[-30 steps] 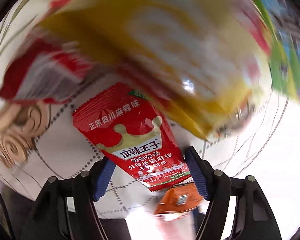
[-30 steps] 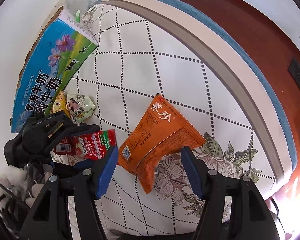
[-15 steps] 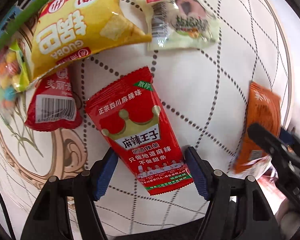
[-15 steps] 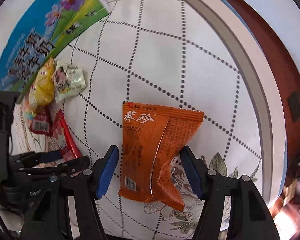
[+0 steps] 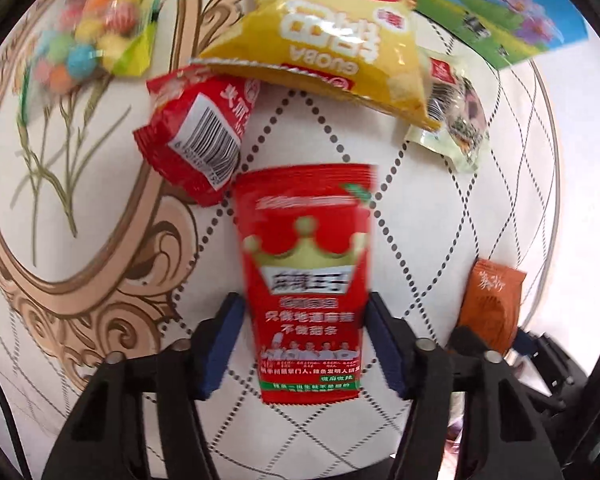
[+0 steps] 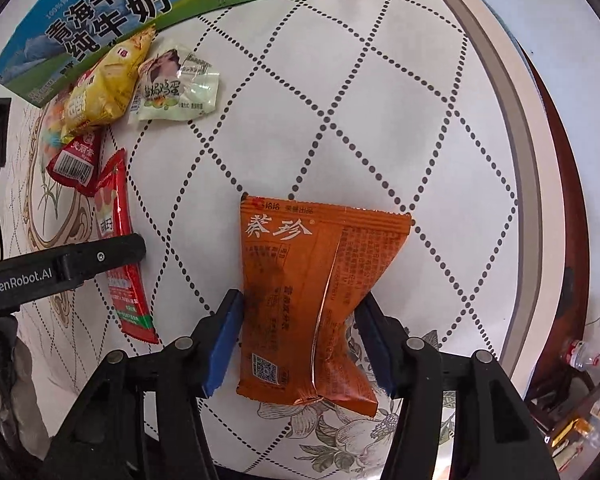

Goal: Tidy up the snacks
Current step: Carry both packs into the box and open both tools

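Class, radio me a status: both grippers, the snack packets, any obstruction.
Left gripper closing around red crown packet. Right gripper shut on orange packet. Nothing blocking either.

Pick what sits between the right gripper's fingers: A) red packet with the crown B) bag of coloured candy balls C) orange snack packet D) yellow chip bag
C: in the right wrist view the orange snack packet lies on the table between the blue pads of the right gripper, which press its edges.
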`<state>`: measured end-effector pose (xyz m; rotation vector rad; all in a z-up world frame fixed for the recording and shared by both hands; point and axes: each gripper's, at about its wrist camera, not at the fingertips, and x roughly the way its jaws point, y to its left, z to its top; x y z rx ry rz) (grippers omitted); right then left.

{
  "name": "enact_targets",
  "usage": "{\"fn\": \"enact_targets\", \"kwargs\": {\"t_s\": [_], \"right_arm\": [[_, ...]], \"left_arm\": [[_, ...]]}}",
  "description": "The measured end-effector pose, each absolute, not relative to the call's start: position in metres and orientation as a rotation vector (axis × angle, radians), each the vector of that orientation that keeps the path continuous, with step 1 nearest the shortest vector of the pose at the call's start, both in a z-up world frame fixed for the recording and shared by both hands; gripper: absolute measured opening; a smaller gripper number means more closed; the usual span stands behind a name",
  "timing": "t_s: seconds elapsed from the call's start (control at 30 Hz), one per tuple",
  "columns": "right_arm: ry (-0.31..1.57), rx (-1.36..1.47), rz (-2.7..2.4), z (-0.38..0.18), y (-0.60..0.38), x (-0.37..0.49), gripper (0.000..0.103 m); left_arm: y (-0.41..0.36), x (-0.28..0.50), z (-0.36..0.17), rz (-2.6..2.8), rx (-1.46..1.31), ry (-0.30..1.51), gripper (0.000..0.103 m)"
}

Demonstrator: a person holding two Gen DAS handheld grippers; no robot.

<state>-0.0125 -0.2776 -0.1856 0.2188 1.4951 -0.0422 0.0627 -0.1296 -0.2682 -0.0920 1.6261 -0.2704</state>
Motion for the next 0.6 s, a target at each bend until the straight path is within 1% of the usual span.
{"fn": "enact_targets", "kwargs": {"t_s": [0.1,0.23,0.27,0.37,0.47,0.53,0.6], "right_arm": [[1.477,0.221,-0.045,-0.19,-0.278,-0.022,0.058],[1.455,0.284,-0.013,-0.185,-0.285,-0.029,0.056],[1.453,0.301,-0.007,-0.183,-0.286,-0.03,0.055],[1.429,0.328,0.013,-0.174,-0.289,-0.032,0.054],[1.393,0.359,0.04,-0.157,-0.29,-0.033,0.054],[1.362,0.377,0.064,-0.141,-0.29,-0.03,0.054],[1.322,0.394,0.093,-0.122,-0.29,-0.025,0.054]], "left_arm": [[-0.139,0.063,-0.259,-0.276,-0.081,1.615,0.048],[-0.137,0.084,-0.232,-0.277,-0.071,1.59,0.047],[-0.141,0.09,-0.232,-0.283,-0.068,1.586,0.047],[-0.136,0.088,-0.212,-0.297,-0.073,1.562,0.047],[-0.126,0.083,-0.179,-0.325,-0.096,1.531,0.047],[-0.114,0.078,-0.143,-0.352,-0.102,1.493,0.047],[-0.112,0.079,-0.12,-0.374,-0.103,1.454,0.047]]}}
